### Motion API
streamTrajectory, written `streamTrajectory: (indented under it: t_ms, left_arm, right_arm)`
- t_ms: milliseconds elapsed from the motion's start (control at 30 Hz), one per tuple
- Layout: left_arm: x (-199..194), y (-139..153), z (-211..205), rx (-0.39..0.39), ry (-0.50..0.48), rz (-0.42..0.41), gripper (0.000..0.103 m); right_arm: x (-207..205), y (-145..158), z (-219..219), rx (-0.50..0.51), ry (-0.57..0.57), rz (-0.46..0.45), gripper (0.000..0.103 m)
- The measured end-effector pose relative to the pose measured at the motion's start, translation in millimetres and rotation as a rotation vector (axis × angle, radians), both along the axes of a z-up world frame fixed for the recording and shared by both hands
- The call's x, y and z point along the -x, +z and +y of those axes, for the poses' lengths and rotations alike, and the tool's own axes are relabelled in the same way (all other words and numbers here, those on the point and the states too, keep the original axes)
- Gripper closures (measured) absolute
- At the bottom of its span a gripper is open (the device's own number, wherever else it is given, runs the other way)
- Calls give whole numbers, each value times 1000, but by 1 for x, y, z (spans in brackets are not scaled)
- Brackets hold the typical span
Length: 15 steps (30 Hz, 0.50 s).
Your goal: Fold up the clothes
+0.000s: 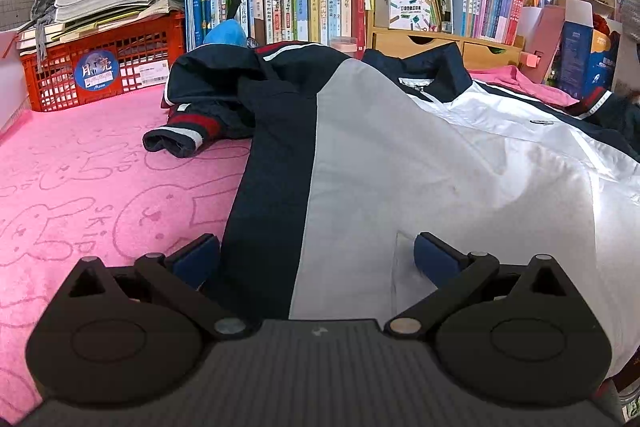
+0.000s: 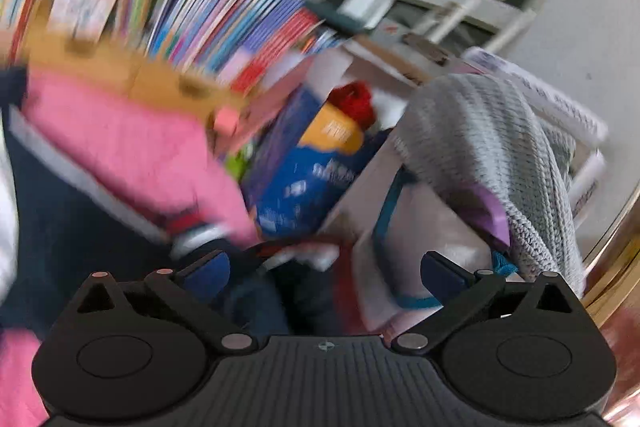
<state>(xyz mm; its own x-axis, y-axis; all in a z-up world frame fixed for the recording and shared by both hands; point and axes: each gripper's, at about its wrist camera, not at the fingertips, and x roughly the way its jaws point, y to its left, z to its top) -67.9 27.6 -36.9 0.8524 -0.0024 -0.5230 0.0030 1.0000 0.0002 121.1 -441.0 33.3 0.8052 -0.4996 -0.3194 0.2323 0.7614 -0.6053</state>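
Pink towel under jacket, bookshelves behind; both grippers' fingers spread

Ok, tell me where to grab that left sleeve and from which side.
Grip the sleeve at its striped cuff. It lies bunched on the pink towel, clear of the jacket body, with the cuff end pointing left. Probably best to bring the left gripper, whose jaws stand open, in from the left, low over the bare towel.

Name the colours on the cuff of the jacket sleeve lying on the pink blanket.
Navy cuff with red and white bands, clearest in the left wrist view.
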Motion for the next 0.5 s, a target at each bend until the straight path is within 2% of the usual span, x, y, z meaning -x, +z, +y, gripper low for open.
streamTrajectory:
  t_ms: [67, 100, 200, 233, 300, 367, 433, 500]
  left_arm:
    - [3, 7, 2, 3, 6, 2, 0]
    - [8, 13, 6, 13, 17, -18, 0]
    - [23, 45, 39, 106, 36, -155, 0]
    - [21, 53, 50, 131, 38, -164, 0]
    - [5, 64, 77, 166, 95, -134, 0]
    - [-17, 66, 100, 194, 168, -98, 0]
    - [-47, 58, 120, 242, 244, -69, 0]
    - [-80, 47, 132, 287, 339, -25, 0]
  right_arm:
    - [8, -16, 12, 71, -5, 3, 0]
    - [15, -17, 15, 47, 17, -11, 0]
    - [40, -1, 21, -196, 132, -67, 0]
    - [48, 5, 23, -278, 171, -87, 0]
    - [62, 19, 32, -450, 262, -135, 0]
    - [70, 26, 52, -606, 405, -161, 0]
    - [73, 22, 84, -703, 529, -144, 0]
    - [75, 11, 128, -726, 627, -117, 0]
